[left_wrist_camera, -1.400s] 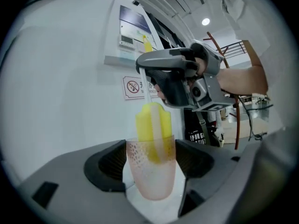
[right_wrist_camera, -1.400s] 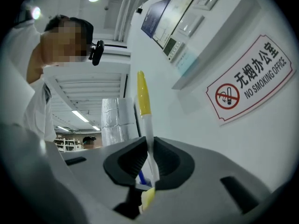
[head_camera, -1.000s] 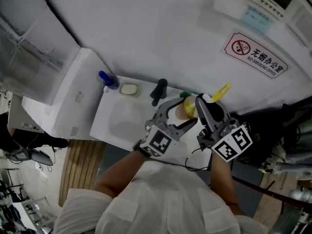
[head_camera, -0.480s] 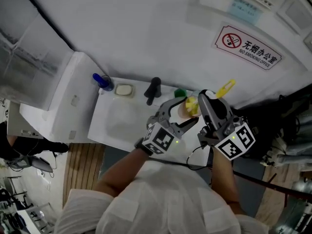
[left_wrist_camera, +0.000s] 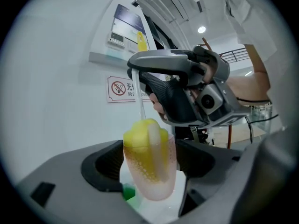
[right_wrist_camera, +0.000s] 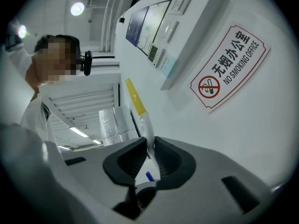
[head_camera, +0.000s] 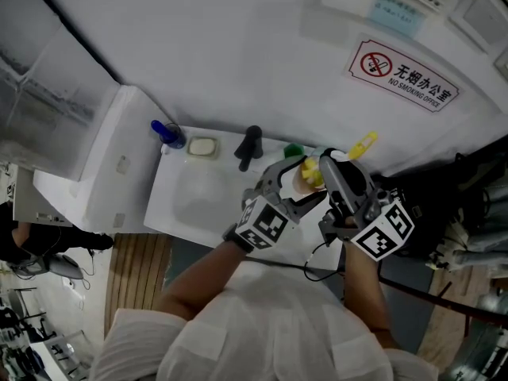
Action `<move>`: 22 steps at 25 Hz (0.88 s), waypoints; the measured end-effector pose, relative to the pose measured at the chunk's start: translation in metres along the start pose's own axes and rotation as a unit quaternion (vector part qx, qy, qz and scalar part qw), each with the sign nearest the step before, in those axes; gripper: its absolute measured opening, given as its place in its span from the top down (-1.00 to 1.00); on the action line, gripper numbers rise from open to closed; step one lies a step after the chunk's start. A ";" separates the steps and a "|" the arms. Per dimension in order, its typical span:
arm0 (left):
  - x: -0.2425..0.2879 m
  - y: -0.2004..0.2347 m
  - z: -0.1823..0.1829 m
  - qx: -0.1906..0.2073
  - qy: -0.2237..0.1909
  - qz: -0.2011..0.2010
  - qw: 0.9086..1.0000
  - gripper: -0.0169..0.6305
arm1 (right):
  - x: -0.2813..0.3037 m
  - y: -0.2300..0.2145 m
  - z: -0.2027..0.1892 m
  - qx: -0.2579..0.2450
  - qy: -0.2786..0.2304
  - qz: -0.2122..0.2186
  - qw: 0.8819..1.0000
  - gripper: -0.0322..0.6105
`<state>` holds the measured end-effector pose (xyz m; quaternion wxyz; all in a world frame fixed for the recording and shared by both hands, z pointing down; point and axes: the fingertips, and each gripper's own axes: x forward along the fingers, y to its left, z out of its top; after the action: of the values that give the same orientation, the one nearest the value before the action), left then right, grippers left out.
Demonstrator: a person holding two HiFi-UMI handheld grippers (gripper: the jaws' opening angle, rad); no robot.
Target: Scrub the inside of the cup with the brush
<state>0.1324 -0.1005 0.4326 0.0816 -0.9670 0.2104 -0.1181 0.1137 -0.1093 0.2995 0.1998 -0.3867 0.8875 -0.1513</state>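
White counter (head_camera: 190, 205) under the no-smoking sign (head_camera: 405, 74), with both grippers working over its right end.

Grips: the left gripper (left_wrist_camera: 149, 168) is clamped round the frosted cup (left_wrist_camera: 152, 176), which looks held clear of the counter. The right gripper (right_wrist_camera: 148, 158) is pinched tight on the brush (right_wrist_camera: 141, 118) handle. The yellow sponge head (left_wrist_camera: 144, 135) is in the cup mouth, partly above the rim.

Delta over the last half second is small. The handle's yellow tip swung a touch left and the left gripper nudged toward the wall. Both grips are unchanged.

Reads as mid-stroke scrubbing, not insertion or pull-out. The head looks only part way in, so my guess is the bottom still needs a deeper push.
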 end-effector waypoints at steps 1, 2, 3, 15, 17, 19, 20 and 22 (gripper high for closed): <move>0.000 0.001 0.000 -0.005 -0.001 0.001 1.000 -0.06 | 0.000 0.000 0.000 0.001 0.000 0.002 1.000 0.74; -0.001 0.003 0.001 -0.009 -0.002 0.002 1.000 -0.06 | 0.001 0.000 0.000 0.002 0.000 0.002 1.000 0.74; -0.001 0.003 0.001 -0.012 -0.004 0.002 1.000 -0.06 | 0.001 -0.001 0.001 0.001 -0.001 0.001 1.000 0.74; -0.005 0.008 0.012 0.001 -0.039 0.017 0.999 -0.07 | -0.005 -0.013 0.027 0.028 -0.040 -0.005 0.999 0.76; -0.002 0.008 0.019 0.004 -0.047 0.017 0.999 -0.07 | -0.004 -0.017 0.011 0.025 -0.018 -0.014 0.999 0.76; 0.003 0.010 0.021 0.006 -0.049 0.018 0.999 -0.07 | -0.003 -0.024 -0.003 0.016 0.007 -0.028 0.999 0.76; 0.006 0.011 0.020 0.004 -0.048 0.019 0.999 -0.07 | -0.004 -0.028 -0.007 0.013 0.015 -0.035 0.999 0.76; 0.014 0.012 0.015 -0.002 -0.048 0.018 0.999 -0.07 | -0.005 -0.035 -0.010 0.007 0.022 -0.045 0.999 0.76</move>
<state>0.1441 -0.1156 0.4189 0.0915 -0.9678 0.2240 -0.0692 0.1340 -0.1279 0.3244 0.1758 -0.4214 0.8723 -0.1752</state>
